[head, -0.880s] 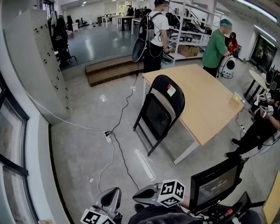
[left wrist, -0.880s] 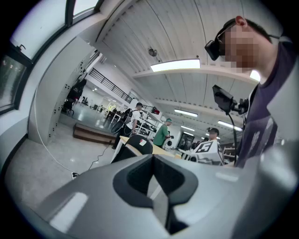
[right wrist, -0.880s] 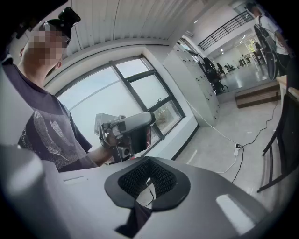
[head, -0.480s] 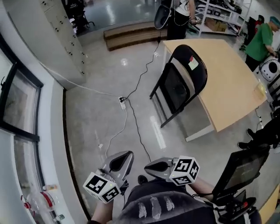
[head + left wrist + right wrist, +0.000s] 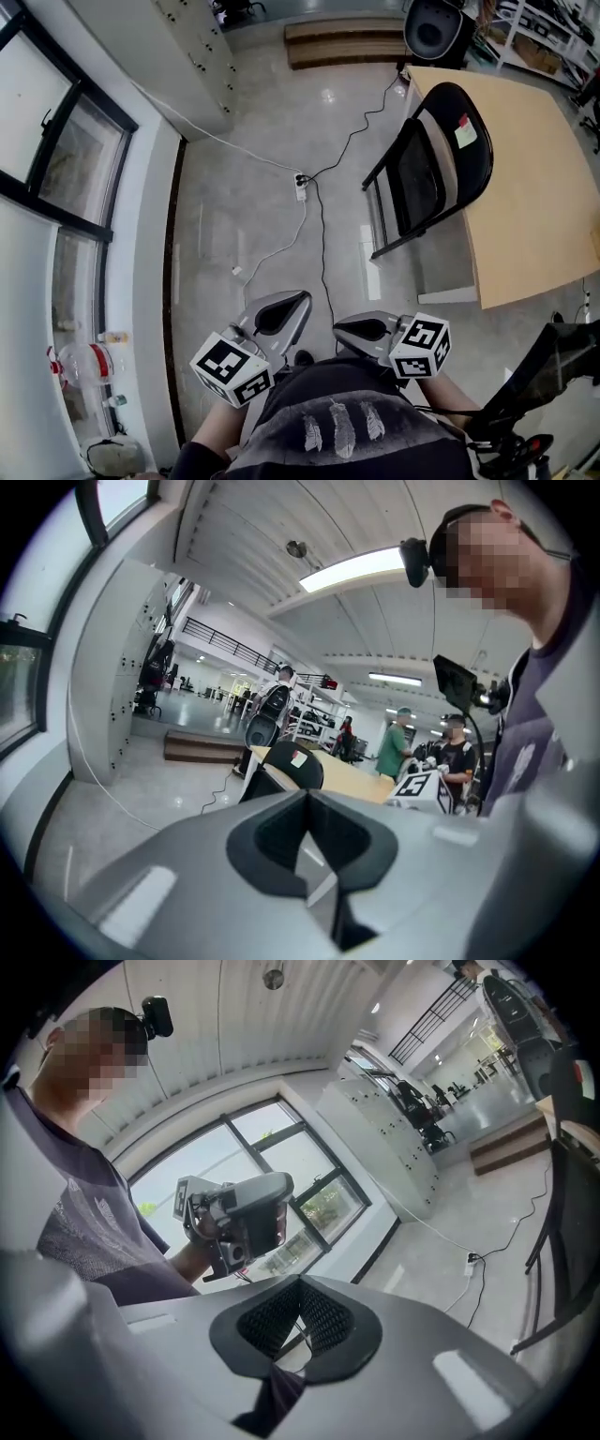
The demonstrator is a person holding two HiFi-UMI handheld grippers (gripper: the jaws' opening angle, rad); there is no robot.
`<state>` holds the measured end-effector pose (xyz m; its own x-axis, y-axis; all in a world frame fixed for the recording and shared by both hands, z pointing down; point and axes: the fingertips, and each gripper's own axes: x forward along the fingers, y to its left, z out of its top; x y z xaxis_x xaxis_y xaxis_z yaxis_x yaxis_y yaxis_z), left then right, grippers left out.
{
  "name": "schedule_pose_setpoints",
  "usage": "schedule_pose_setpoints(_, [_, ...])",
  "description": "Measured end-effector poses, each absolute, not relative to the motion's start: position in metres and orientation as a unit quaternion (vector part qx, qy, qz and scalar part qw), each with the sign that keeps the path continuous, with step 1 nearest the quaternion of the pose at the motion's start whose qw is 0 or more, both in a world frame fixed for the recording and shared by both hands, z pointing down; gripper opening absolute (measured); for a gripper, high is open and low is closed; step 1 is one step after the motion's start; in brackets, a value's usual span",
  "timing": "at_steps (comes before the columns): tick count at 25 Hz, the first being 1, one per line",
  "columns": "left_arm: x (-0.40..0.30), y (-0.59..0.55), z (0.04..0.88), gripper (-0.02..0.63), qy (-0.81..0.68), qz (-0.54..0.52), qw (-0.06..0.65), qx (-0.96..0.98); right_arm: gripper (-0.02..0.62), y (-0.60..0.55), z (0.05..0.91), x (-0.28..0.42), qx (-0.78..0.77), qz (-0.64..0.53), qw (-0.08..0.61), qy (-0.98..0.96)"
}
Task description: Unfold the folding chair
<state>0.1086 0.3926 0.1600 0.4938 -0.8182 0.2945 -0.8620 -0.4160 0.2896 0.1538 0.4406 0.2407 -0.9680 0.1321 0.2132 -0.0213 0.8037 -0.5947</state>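
Observation:
The black folding chair (image 5: 431,178) stands folded, leaning against the edge of the wooden table (image 5: 525,187) at the upper right of the head view. Both grippers are held close to the person's body, far from the chair. My left gripper (image 5: 298,300) is shut and holds nothing. My right gripper (image 5: 341,328) is shut and holds nothing as well. The left gripper view shows the chair (image 5: 286,766) beyond its closed jaws (image 5: 307,803). In the right gripper view the chair (image 5: 562,1213) shows at the right edge, past my right gripper (image 5: 300,1297).
A black cable and a white power strip (image 5: 301,186) lie on the concrete floor between me and the chair. A grey cabinet (image 5: 178,37) and windows line the left side. A wooden step (image 5: 342,42) lies behind. People (image 5: 392,752) stand beyond the table.
The head view has tipped downward and swung, so the chair and table now sit at the upper right. Both grippers show higher in the picture. The chair itself has not moved.

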Motion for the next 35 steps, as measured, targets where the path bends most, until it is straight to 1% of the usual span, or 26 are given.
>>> schedule_pose_setpoints(3, [0.120,0.382,0.161,0.002,-0.513,0.066,0.200,0.832,0.000,0.431,0.242,0.166,-0.042,0.311,0.116,-0.942])
schedule_pose_setpoints(9, [0.123,0.378,0.167,0.002,-0.556,0.063,0.202,0.804,0.000,0.412,0.243,0.179,-0.076,0.284,0.137,-0.946])
schedule_pose_setpoints(15, [0.118,0.361,0.170,0.002,-0.543,0.050,0.201,0.813,0.000,0.400,0.243,0.175,-0.045,0.274,0.135,-0.951])
schedule_pose_setpoints(21, [0.105,0.330,0.178,0.002,-0.501,0.026,0.207,0.840,0.000,0.384,0.250,0.163,0.013,0.241,0.167,-0.956])
schedule_pose_setpoints(24, [0.088,0.314,0.175,0.002,-0.476,0.012,0.209,0.854,0.000,0.367,0.246,0.145,0.052,0.235,0.171,-0.955])
schedule_pose_setpoints(28, [0.049,0.296,0.171,0.002,-0.449,-0.004,0.211,0.868,0.000,0.347,0.240,0.103,0.087,0.234,0.170,-0.953])
schedule_pose_setpoints(32, [0.002,0.285,0.178,0.002,-0.440,-0.017,0.225,0.869,0.000,0.340,0.243,0.053,0.092,0.217,0.194,-0.952])
schedule_pose_setpoints(35, [-0.027,0.274,0.181,0.002,-0.431,-0.023,0.232,0.872,0.000,0.326,0.242,0.031,0.106,0.167,0.224,-0.954])
